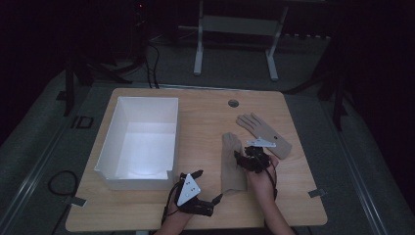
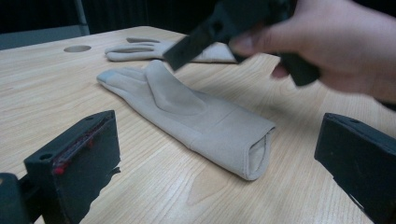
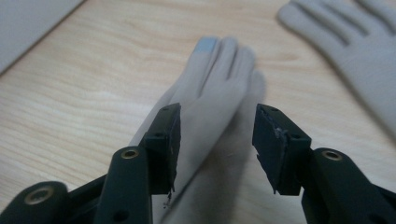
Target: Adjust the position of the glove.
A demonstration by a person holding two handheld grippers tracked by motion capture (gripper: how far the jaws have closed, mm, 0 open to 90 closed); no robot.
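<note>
**Hovering over the near glove with jaws parted**

Looking from the high view, the right gripper [image 1: 243, 161] is hanging over the near glove [image 1: 232, 164], which is lying flat on the table [image 1: 205, 117] beside a second glove [image 1: 264, 133] and right of the white box [image 1: 142, 142]. The left gripper [image 1: 208, 188] is resting near the front edge, jaws apart, holding nothing. Along the left gripper view, the near glove [image 2: 196, 116] is lying cuff-first, untouched. Along the right gripper view, the jaws are standing apart over the near glove [image 3: 212, 93], pressing nothing. This looks like the grasping step; next, lowering and closing on the fabric.
</note>
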